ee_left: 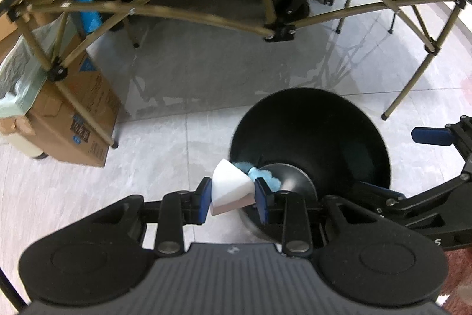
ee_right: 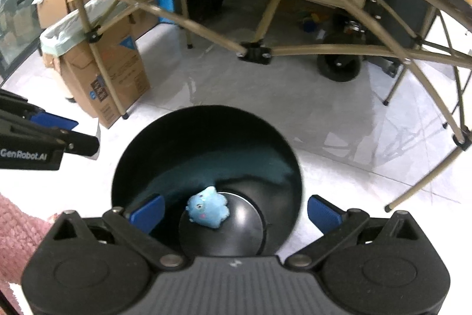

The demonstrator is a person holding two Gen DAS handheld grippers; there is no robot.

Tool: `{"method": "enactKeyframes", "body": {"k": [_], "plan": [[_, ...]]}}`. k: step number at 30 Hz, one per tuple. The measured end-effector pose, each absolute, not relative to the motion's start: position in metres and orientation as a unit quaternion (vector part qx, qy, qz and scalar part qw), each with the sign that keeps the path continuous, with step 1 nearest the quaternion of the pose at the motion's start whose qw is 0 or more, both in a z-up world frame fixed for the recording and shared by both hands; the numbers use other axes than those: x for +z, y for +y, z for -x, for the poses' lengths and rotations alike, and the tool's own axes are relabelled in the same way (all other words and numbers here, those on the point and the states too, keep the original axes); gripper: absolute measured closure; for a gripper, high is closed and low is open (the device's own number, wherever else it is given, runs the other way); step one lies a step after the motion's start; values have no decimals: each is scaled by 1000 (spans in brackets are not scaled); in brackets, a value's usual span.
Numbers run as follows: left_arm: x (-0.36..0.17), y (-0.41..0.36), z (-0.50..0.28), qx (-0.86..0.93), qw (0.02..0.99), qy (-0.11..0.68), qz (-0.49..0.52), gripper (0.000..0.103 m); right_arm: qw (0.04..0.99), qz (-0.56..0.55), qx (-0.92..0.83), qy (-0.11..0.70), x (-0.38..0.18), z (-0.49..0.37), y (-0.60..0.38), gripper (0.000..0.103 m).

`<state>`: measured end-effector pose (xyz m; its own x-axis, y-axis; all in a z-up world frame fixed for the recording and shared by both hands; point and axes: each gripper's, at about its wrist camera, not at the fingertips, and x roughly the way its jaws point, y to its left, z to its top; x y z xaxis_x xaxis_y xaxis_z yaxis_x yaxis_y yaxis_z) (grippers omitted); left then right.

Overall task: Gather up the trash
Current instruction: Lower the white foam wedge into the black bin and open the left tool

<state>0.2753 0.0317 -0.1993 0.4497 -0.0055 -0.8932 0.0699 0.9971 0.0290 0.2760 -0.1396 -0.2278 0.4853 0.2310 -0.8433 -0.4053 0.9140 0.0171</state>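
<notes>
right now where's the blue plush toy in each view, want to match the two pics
Left wrist view: the blue plush toy lies low centre, at the bin's bottom, partly hidden behind the white sponge block held in the left gripper.
Right wrist view: low centre, in full view on the bin floor, between the open right gripper's fingers.
Shared landmark: the black bin and the cardboard box.

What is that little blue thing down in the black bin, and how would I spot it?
Find the round black bin on the pale tiled floor, in front of the folding table's legs. Look to its bottom: a small fluffy blue toy with a tiny face lies there, the only light-coloured thing inside.
</notes>
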Motion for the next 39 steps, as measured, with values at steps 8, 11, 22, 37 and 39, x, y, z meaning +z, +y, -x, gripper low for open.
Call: {"method": "enactKeyframes", "body": {"k": [8,11,22,37,39], "plan": [[-203,-8,-287,-46,849,523,-55,71,869,56,139,472,-219,-272,-188,0],[-207,-25,-291,-55,846,525,-70,71,874,44,128,467,-214,-270,-203,0],[-236,-64,-307,-75,825,554,-80,71,884,17,60,463,-209,-270,-251,0],[-253,-72,-314,-78,812,574,-72,71,881,11,47,470,-215,-276,-258,0],[-254,-72,-314,-77,812,574,-72,70,881,11,50,471,-215,-276,-258,0]]}}
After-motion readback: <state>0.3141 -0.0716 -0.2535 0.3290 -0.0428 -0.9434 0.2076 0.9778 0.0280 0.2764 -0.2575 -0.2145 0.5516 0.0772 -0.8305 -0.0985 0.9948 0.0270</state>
